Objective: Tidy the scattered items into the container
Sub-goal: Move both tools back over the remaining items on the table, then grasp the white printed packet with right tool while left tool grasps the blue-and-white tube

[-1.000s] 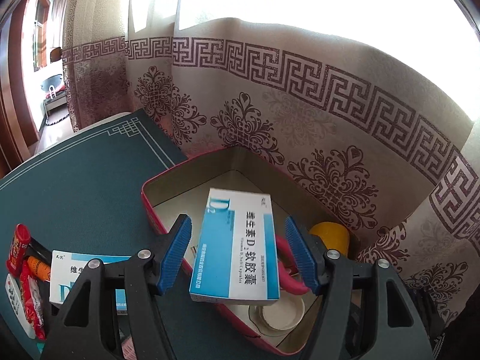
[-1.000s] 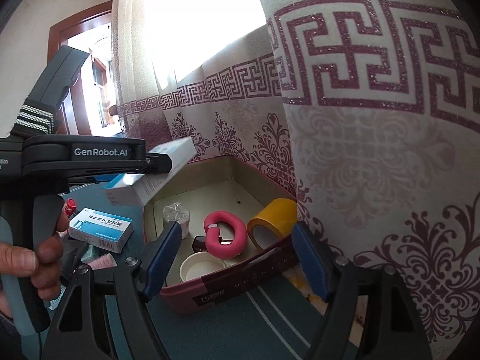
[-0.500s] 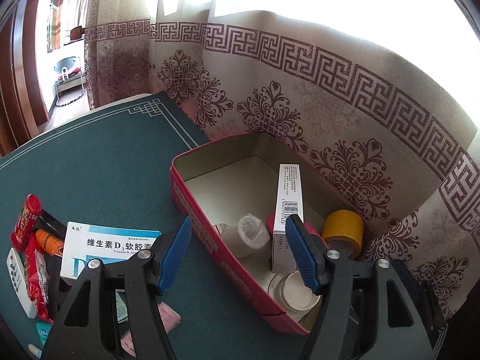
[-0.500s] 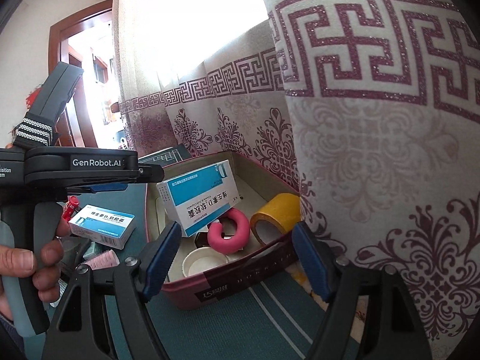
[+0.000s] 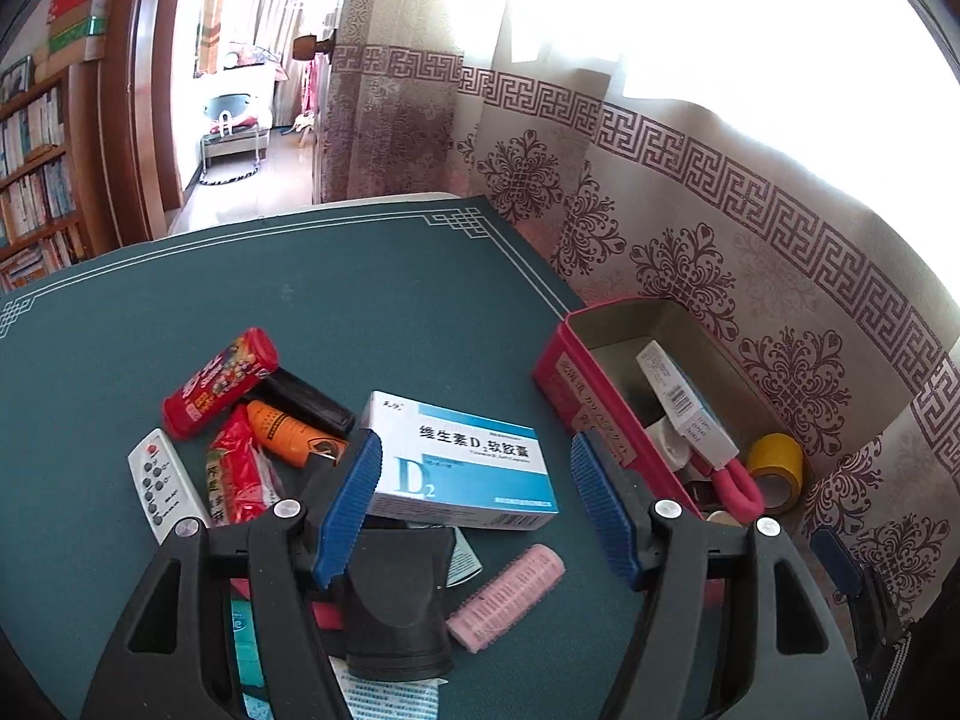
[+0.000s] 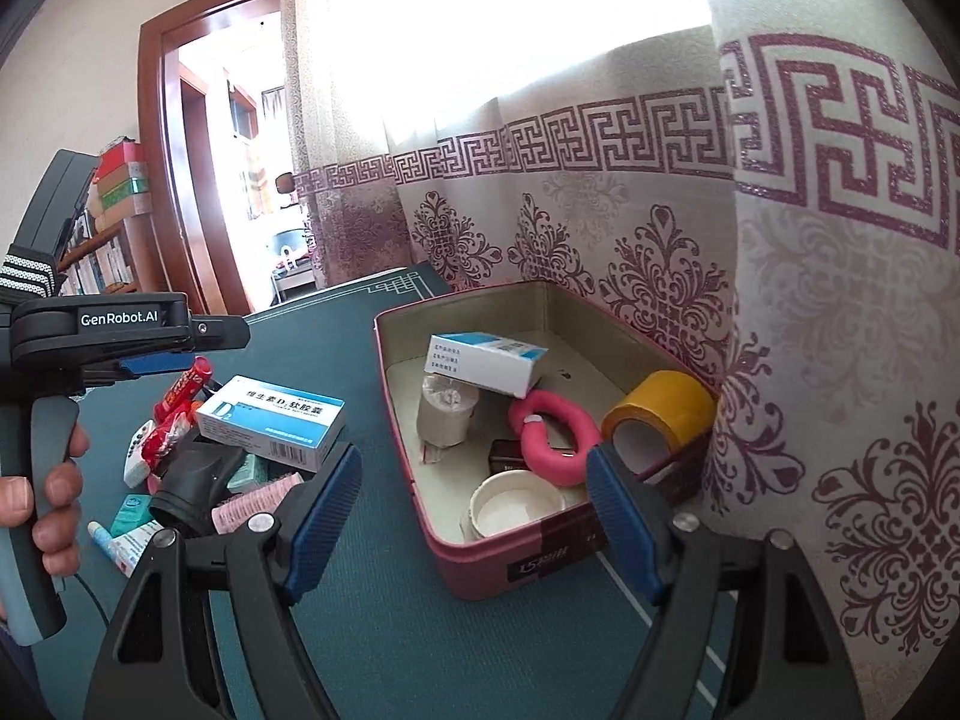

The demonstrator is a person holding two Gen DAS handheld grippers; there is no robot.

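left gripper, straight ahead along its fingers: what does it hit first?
Most likely the blue-and-white vitamin D2 box on the table: it lies centred between the left gripper's fingers, whose jaws are opening and hold nothing. Depth is uncertain.

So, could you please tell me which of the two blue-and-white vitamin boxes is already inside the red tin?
The tilted vitamin box leaning on the paper roll inside the red tin. The other vitamin box lies atop the pile on the table.
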